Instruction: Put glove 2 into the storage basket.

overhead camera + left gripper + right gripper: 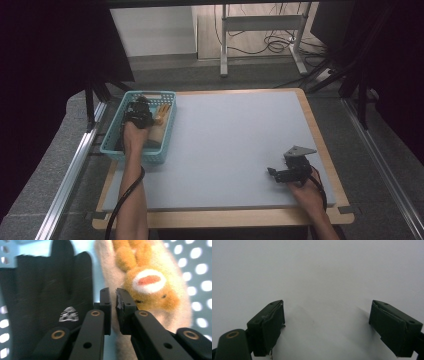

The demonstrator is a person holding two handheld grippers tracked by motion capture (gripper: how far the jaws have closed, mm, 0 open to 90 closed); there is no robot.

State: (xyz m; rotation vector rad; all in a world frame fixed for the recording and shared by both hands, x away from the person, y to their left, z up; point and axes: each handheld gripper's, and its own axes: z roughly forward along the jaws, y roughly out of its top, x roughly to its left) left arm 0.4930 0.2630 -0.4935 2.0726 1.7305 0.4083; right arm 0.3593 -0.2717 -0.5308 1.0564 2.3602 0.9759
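Note:
A teal perforated basket (112,150) stands at the table's left edge. In it lie a black glove (50,285) and a cream glove (107,270) with an orange plush animal face (150,282). My left gripper (142,102) reaches down into the basket. Its jaws (113,293) stand almost together over the cream glove's (162,114) left edge, between the two gloves. My right gripper (272,172) rests low over the grey mat near the front right. Its jaws (327,312) are wide open and hold nothing.
A pale grey mat (230,140) covers the wooden table top (320,145). Black curtains hang on both sides. A white desk frame with cables (265,30) stands on the floor behind the table.

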